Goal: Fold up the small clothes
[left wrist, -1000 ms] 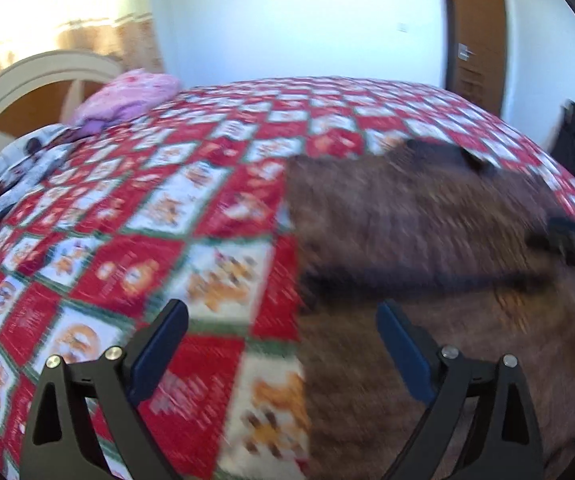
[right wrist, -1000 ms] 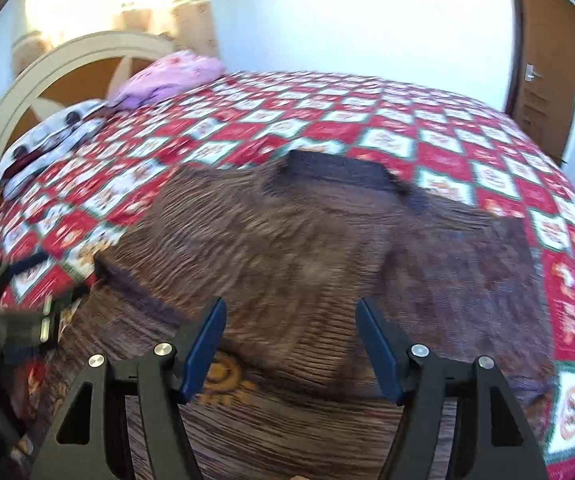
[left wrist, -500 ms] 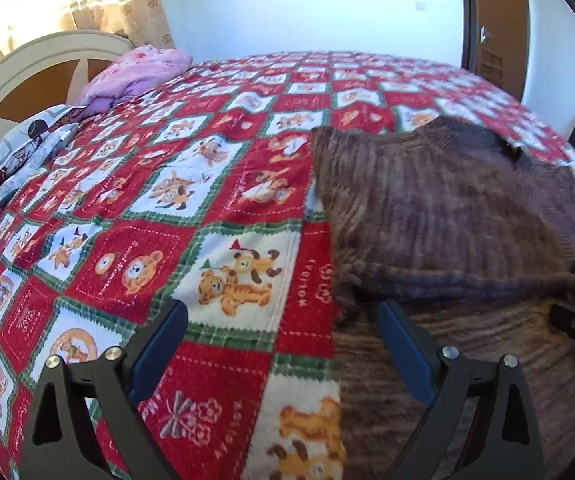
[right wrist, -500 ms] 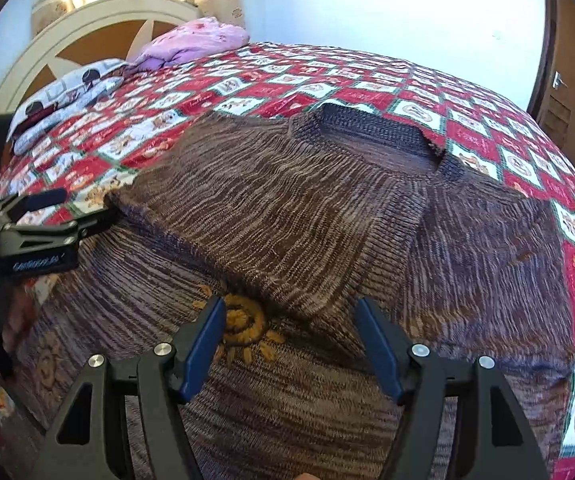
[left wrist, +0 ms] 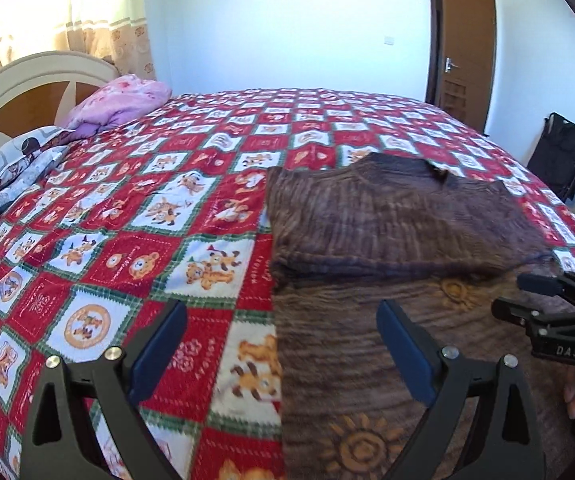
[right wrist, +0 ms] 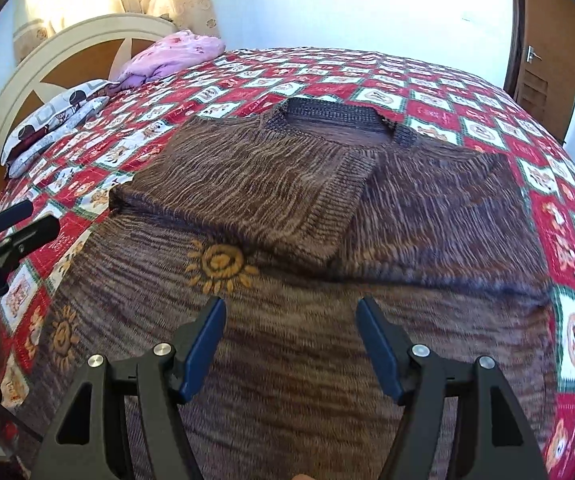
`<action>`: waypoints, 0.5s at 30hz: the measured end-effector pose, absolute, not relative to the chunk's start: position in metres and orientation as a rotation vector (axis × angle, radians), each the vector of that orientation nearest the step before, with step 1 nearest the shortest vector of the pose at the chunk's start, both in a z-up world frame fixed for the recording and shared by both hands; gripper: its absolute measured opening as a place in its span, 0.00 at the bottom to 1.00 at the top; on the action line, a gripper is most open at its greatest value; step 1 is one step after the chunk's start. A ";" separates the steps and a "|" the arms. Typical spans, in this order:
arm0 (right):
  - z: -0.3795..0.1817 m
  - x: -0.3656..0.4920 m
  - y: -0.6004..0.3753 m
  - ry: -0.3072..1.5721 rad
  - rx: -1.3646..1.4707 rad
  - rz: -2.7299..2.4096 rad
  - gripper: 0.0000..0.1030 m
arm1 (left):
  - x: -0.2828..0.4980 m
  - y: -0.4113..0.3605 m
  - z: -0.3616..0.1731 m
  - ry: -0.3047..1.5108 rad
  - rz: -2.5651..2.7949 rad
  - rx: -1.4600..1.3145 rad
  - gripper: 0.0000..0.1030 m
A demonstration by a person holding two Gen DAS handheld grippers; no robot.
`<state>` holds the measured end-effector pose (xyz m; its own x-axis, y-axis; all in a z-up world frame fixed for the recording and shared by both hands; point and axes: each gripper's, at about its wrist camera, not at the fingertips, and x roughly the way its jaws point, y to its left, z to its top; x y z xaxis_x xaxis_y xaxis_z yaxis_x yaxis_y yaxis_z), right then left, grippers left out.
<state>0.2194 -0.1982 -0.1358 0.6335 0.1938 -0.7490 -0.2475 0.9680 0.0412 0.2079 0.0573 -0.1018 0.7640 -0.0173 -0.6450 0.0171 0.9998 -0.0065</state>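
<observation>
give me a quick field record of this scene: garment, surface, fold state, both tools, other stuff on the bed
garment: brown knit sweater with orange sun motifs, lying flat, neck end at the far side
surface: bed with red and white checked bear-print quilt
fold state: both sleeves folded in across the chest; body not yet folded
left tool: open, empty, above the sweater's left edge
right tool: open, empty, above the lower body of the sweater
other items: pink bundle and patterned pillow by the headboard
background: brown door
</observation>
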 end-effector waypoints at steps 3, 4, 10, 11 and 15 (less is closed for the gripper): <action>-0.134 0.208 -0.201 0.845 -0.056 0.255 0.67 | 0.196 0.053 -0.101 0.703 -0.032 0.007 0.95; -0.134 0.205 -0.201 0.843 -0.055 0.256 0.67 | 0.194 0.053 -0.101 0.703 -0.034 0.007 0.95; -0.134 0.185 -0.204 0.845 -0.054 0.252 0.67 | 0.172 0.049 -0.096 0.690 -0.047 0.017 0.95; -0.133 0.181 -0.204 0.844 -0.053 0.250 0.67 | 0.169 0.048 -0.096 0.689 -0.046 0.018 0.95; -0.132 0.166 -0.209 0.845 -0.047 0.247 0.67 | 0.158 0.048 -0.095 0.689 -0.053 0.019 0.95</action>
<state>0.1663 -0.2088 -0.1321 0.6370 0.1981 -0.7450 -0.2350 0.9703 0.0571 0.1576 0.0481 -0.0954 0.7703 -0.0426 -0.6363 0.0549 0.9985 -0.0004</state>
